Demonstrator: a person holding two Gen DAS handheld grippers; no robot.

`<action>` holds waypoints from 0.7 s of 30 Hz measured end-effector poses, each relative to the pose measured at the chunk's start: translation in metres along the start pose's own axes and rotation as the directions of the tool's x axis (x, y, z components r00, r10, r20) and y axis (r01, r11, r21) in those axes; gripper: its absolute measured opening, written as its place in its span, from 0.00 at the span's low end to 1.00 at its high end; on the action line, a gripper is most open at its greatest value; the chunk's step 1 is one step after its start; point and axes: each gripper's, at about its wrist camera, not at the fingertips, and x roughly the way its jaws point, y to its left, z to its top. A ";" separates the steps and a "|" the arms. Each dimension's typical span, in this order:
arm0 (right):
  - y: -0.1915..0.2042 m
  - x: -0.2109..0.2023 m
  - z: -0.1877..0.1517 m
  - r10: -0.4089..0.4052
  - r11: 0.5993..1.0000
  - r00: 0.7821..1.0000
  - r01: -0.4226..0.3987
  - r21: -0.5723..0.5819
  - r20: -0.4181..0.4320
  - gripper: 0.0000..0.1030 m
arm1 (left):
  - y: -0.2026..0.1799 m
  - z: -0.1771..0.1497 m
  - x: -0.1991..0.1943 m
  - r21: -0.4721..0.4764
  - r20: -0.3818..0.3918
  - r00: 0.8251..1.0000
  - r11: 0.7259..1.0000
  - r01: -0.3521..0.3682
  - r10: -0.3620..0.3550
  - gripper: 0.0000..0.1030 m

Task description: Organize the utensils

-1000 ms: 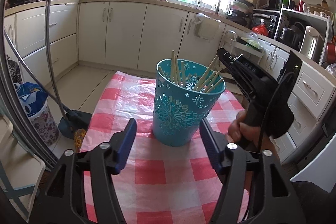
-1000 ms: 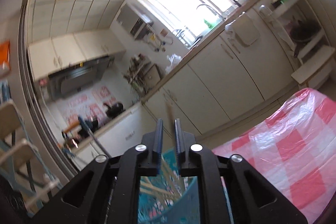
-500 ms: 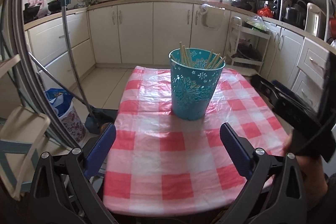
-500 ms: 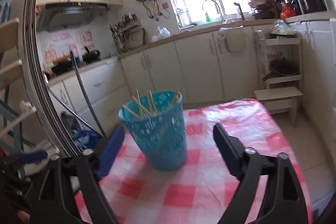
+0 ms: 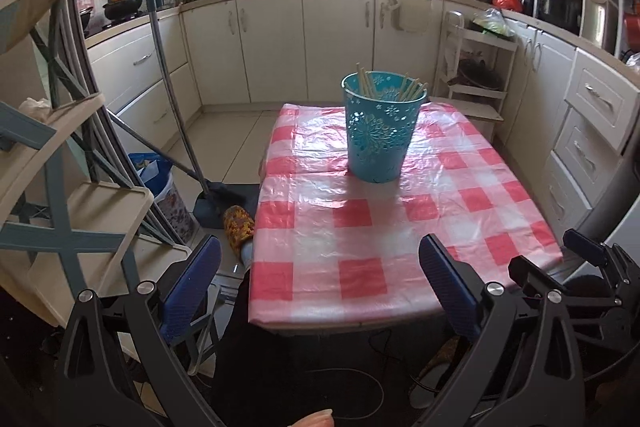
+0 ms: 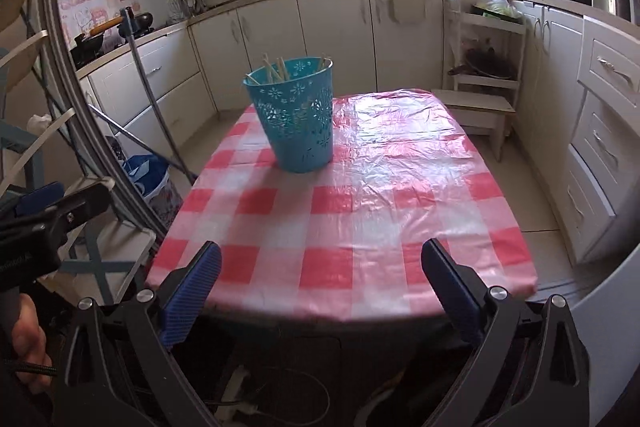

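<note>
Both tongs, left (image 5: 320, 291) and right (image 6: 320, 291), wide apart and empty at the near bench (image 5: 360, 279) edge, chopsticks (image 5: 408, 91) all in the bucket (image 5: 380, 131) far off; a risk, on reaching again, of bumping and tipping it.

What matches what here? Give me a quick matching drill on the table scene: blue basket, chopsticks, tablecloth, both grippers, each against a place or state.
1 blue basket
2 chopsticks
3 tablecloth
4 left gripper and right gripper

a standing inside the basket
b open, holding nothing
c upright on the table's far half
d pink and white checks

Pairs: 1-c, 2-a, 3-d, 4-b
</note>
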 end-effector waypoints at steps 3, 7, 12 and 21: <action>0.009 -0.036 -0.007 -0.008 1.000 1.000 0.008 0.003 -0.001 0.93 | 0.001 -0.006 -0.026 0.015 0.009 1.000 1.000 -0.011 0.011 0.93; 0.022 -0.070 -0.018 -0.036 0.999 0.999 0.038 0.039 -0.031 0.93 | 0.002 -0.016 -0.056 0.028 0.014 0.999 0.999 -0.031 0.030 0.93; 0.044 -0.097 -0.042 -0.087 0.996 0.994 0.089 0.028 -0.068 0.93 | 0.005 -0.034 -0.083 0.024 0.039 0.999 1.000 -0.013 0.012 0.93; 0.048 -0.117 -0.077 -0.096 0.993 0.995 0.098 0.058 -0.040 0.93 | 0.009 -0.057 -0.110 -0.002 0.109 0.991 0.997 -0.078 0.078 0.93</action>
